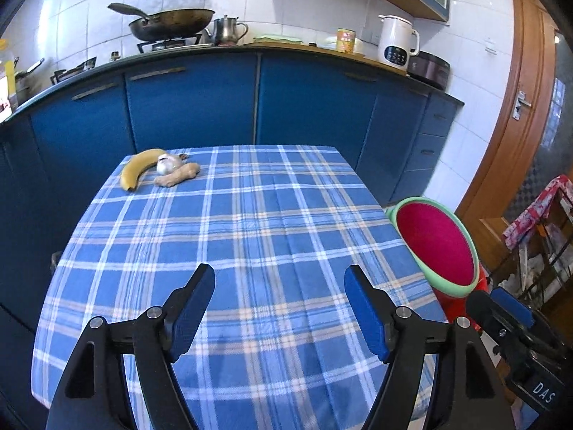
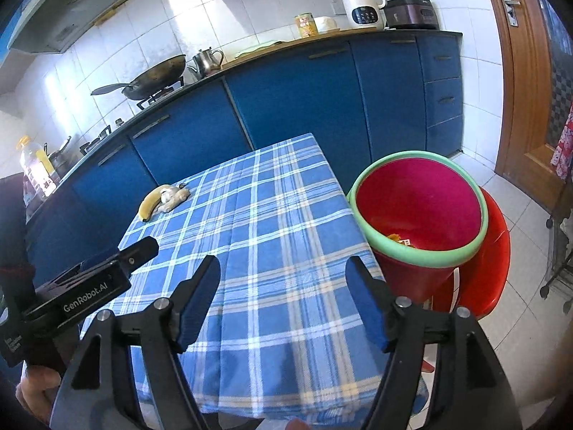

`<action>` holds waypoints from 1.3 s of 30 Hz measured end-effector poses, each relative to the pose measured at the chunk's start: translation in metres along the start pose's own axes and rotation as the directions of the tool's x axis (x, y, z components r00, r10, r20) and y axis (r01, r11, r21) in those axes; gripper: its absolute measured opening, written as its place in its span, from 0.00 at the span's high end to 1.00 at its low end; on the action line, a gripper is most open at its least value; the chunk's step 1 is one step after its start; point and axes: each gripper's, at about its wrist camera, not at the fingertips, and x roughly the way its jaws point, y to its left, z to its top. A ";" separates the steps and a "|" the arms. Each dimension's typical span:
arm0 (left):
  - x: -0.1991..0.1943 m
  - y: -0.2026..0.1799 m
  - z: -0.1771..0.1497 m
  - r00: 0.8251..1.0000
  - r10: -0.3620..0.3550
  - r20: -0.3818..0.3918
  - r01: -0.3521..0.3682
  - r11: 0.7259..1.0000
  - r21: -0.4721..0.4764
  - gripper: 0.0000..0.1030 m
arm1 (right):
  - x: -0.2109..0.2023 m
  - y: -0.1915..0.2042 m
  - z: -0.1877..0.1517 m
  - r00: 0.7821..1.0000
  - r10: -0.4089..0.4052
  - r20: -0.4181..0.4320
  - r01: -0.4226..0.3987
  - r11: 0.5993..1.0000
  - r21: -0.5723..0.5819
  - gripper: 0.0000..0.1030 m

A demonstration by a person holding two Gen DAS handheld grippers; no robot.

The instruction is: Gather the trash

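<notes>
Three bits of kitchen waste lie in a tight cluster at the far left corner of my table (image 1: 250, 233): a banana (image 1: 138, 170), a garlic bulb (image 1: 168, 165) touching it, and a knob of ginger (image 1: 177, 175) just in front of the bulb. From my left wrist I see my left gripper (image 1: 279, 279) hanging over the near part of the plaid cloth with its jaws wide apart and nothing between them. The red bin (image 1: 435, 243) with its green rim stands off the table's right edge, and a corner of my other tool shows below it.

From my right wrist, my right gripper (image 2: 283, 268) also stands spread and empty, over the near right part of the cloth. The bin (image 2: 419, 208) sits just beside the table on a red stool (image 2: 496, 254), tipped toward me, and some orange scraps already lie in its bottom. The banana (image 2: 148, 204), garlic (image 2: 166, 195) and ginger (image 2: 175, 200) are well apart from both tools, across the cloth.

I judge that I am between drops, with both tools free. Next I need to reach across to the far corner, close on one piece without dragging its neighbours, and carry it to the bin.
</notes>
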 end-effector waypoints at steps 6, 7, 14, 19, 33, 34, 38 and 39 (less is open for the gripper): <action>-0.011 0.004 -0.006 1.000 0.007 0.015 -0.007 1.000 -0.011 0.26 | -0.008 0.007 -0.006 1.000 -0.002 0.016 0.003 1.000 -0.018 0.28; -0.012 0.005 -0.006 1.000 0.008 0.016 -0.008 1.000 -0.012 0.26 | -0.009 0.008 -0.006 1.000 -0.004 0.019 0.004 1.000 -0.021 0.28; -0.019 0.005 -0.009 0.999 0.014 0.032 -0.014 1.000 -0.012 0.26 | -0.016 0.010 -0.010 0.999 -0.024 0.035 0.025 0.999 -0.032 0.28; -0.022 0.005 -0.009 0.999 0.019 0.040 -0.019 1.000 -0.010 0.26 | -0.018 0.009 -0.011 0.999 -0.029 0.037 0.030 0.999 -0.029 0.28; -0.022 0.003 -0.011 0.998 0.035 0.043 -0.035 0.999 0.004 0.26 | -0.019 0.008 -0.012 0.999 -0.035 0.034 0.036 0.999 -0.027 0.28; -0.022 0.003 -0.011 0.998 0.037 0.044 -0.037 0.999 0.006 0.26 | -0.019 0.008 -0.011 0.999 -0.036 0.034 0.037 0.999 -0.028 0.28; -0.022 0.002 -0.011 0.998 0.038 0.044 -0.039 0.999 0.008 0.26 | -0.020 0.007 -0.012 0.999 -0.039 0.035 0.040 0.999 -0.030 0.28; -0.022 0.002 -0.011 0.998 0.038 0.044 -0.039 0.999 0.009 0.26 | -0.020 0.008 -0.012 0.999 -0.039 0.035 0.040 0.999 -0.030 0.28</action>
